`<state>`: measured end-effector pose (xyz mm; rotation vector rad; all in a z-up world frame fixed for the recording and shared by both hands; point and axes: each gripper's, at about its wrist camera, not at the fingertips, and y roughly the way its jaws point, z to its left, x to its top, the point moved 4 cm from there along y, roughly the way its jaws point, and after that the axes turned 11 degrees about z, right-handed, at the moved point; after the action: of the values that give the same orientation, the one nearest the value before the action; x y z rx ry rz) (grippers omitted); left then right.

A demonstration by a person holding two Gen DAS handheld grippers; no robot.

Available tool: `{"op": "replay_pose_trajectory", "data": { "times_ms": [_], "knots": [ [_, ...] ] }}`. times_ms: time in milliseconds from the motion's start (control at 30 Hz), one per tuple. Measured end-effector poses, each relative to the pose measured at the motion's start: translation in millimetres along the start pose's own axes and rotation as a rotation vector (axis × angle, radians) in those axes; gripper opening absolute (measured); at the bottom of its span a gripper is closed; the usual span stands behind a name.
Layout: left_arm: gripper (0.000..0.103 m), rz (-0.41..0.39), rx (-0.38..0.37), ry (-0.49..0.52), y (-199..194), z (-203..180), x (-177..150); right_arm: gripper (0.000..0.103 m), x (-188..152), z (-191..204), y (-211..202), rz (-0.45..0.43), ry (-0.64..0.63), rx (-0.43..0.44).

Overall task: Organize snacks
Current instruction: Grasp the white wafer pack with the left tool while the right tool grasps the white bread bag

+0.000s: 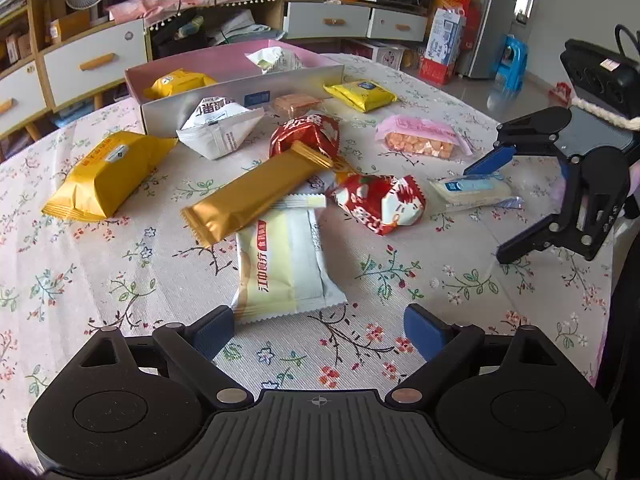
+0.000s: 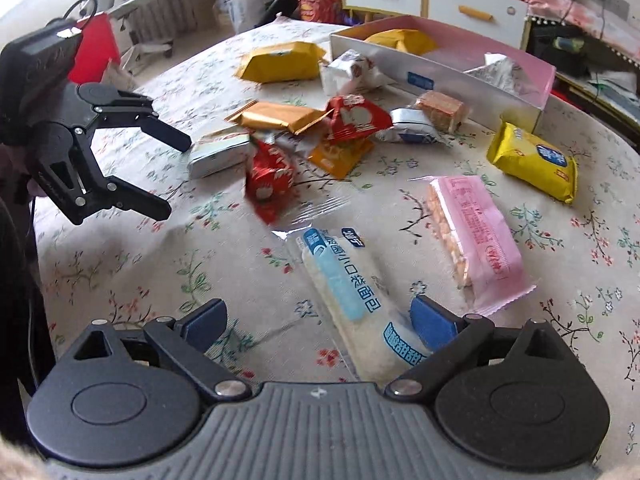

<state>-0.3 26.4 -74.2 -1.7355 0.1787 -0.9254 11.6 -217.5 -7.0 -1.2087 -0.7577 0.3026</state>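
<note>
The right gripper is gaping wide, holding nothing, with the blue-labelled bread packet lying between its fingers on the worktop. The left gripper is likewise gaping (empty too), just short of the pale yellow packet. Beyond that packet, the pink box is sitting with two snacks inside.

**Snacks spread on a flowered tabletop**

The tabletop wears a cloth with small flowers. A long pink box stands at its far side. In front of it lie many packets: a big yellow bag, a gold bar, a cream packet, a pink packet and a pale bread packet.
</note>
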Motion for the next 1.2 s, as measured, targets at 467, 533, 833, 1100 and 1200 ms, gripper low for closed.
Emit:
{"op": "replay_pose_trajectory", "data": {
  "times_ms": [467, 533, 833, 1100, 1200],
  "knots": [
    [0.092, -0.010, 0.123, -0.078, 16, 8, 22, 0.069, 12, 6, 4, -0.014, -0.034, -0.022],
    [0.092, -0.012, 0.128, -0.061, 17, 7, 23, 0.063, 12, 4, 3, -0.017, -0.027, -0.026],
    [0.093, -0.024, 0.137, -0.051, 20, 9, 30, 0.039, 15, -1, 2, -0.032, -0.008, -0.049],
    [0.063, -0.004, 0.097, -0.052, 17, 1, 33, 0.027, 18, -2, 1, -0.039, -0.006, -0.066],
    [0.050, 0.010, 0.105, -0.052, 16, -3, 34, 0.025, 19, -1, 1, -0.041, -0.010, -0.064]
  ]
}}
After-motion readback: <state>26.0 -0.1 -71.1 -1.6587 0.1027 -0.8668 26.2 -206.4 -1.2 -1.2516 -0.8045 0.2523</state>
